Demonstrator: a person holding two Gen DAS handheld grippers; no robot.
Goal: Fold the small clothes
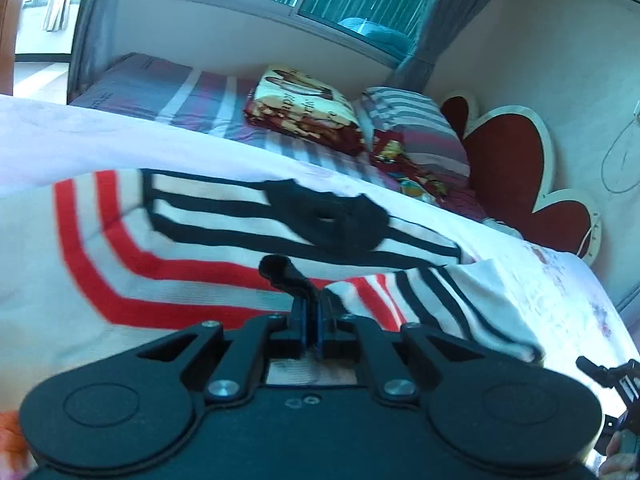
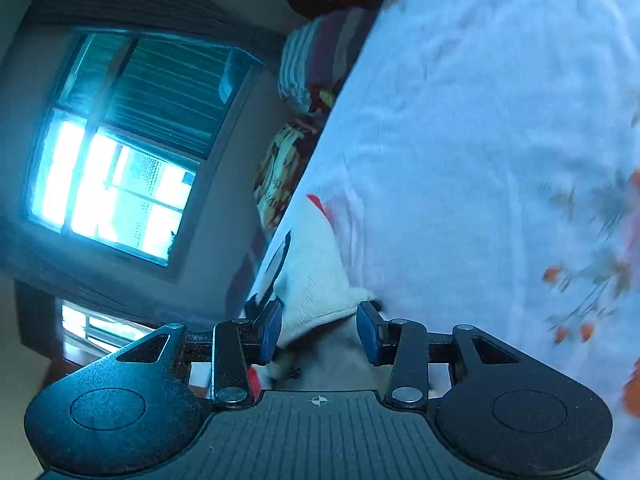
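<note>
A small white knit garment (image 1: 168, 240) with red and black stripes lies on the pale bed sheet (image 1: 60, 132) in the left wrist view. My left gripper (image 1: 314, 320) is shut, its pads pressed together on the garment's edge near a black trim piece (image 1: 286, 272). In the right wrist view, my right gripper (image 2: 320, 330) is open, with a white corner of the garment (image 2: 312, 280) lying between its blue pads (image 2: 272, 330). The right gripper also shows at the lower right edge of the left wrist view (image 1: 612, 376).
The sheet (image 2: 480, 160) has an orange flower print. Folded printed bedding (image 1: 304, 112), a striped pillow (image 1: 416, 128) and a red heart-shaped headboard (image 1: 508, 168) are at the bed's far end. A window (image 2: 112, 184) and grey curtains (image 1: 436, 16) stand behind.
</note>
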